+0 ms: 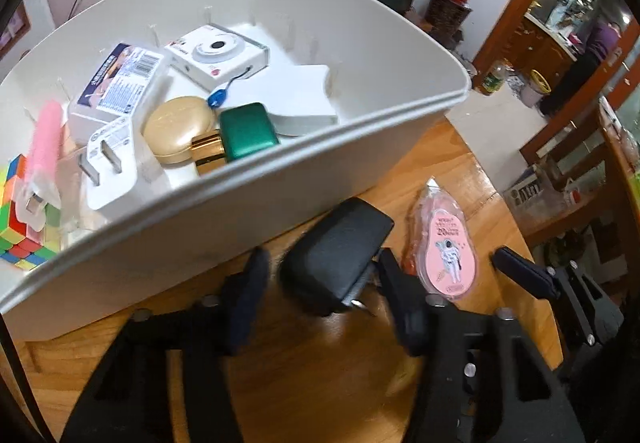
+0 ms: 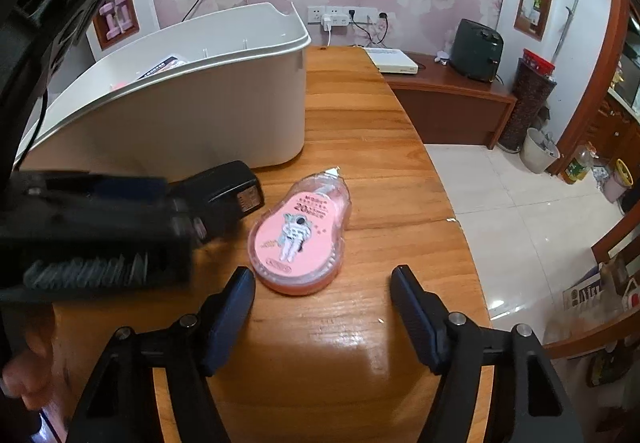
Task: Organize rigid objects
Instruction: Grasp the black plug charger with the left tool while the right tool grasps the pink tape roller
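A black power adapter [image 1: 336, 259] sits on the wooden table [image 1: 320, 371] just in front of the white bin [image 1: 248, 211]. My left gripper [image 1: 324, 283] is shut on it, a pad against each side, prongs toward the camera. The right wrist view shows the same grip [image 2: 160, 211] on the adapter [image 2: 228, 191]. A pink correction-tape dispenser [image 2: 298, 239] with an astronaut label lies flat beside it. My right gripper [image 2: 322, 279] is open, its fingertips either side of the dispenser's near end without touching. The bin holds a white camera [image 1: 216, 55], a green case [image 1: 248, 135] and several other items.
A colour cube [image 1: 20, 227], a white plug [image 1: 108, 163], a gold compact [image 1: 180, 127] and a barcode box [image 1: 120, 83] also lie in the bin. The table's curved edge [image 2: 452, 211] drops to tiled floor on the right. A person [image 1: 600, 43] stands far off in the kitchen.
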A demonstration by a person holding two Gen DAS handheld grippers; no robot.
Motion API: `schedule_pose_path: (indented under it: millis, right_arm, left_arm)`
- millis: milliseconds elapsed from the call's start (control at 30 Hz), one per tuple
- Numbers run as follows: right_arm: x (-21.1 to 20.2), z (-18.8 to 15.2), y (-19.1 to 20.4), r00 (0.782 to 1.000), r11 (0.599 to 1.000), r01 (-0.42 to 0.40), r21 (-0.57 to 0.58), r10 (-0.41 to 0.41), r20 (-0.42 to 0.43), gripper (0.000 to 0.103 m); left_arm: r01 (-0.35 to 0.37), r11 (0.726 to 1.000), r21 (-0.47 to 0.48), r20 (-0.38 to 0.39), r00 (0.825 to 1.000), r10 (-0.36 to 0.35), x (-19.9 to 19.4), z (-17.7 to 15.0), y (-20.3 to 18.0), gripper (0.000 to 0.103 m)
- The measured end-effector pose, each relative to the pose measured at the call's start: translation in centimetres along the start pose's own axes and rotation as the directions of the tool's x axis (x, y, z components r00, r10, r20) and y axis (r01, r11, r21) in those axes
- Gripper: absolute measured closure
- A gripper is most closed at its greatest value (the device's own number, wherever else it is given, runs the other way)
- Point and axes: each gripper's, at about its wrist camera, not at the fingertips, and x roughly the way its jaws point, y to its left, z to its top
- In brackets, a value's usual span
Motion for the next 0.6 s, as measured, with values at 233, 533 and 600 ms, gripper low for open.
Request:
schedule_pose_path:
  millis: [233, 533, 600]
  right_arm:
    - [0.2, 0.3, 0.1, 1.0, 1.0, -0.006, -0.002, 0.006, -0.016, 0.024]
    - [0.6, 0.7, 0.8, 1.0, 1.0, -0.006, -0.008, 0.006, -0.004, 0.024]
    - [0.5, 0.8, 0.9, 1.0, 1.0, -0.011, -0.011, 0.011, 0.006, 0.033]
  left_arm:
    - [0.005, 1.0, -0.009, 0.014, 1.0, -0.005, 0.0, 0.0, -0.1, 0.047]
    - [0.023, 1.0, -0.018, 0.022, 0.999, -0.022, 0.0, -0.4, 0.3, 0.051]
    - [0.023, 0.999, -0.023, 0.024, 0.999, -0.022, -0.2, -0.7, 0.5, 0.051]
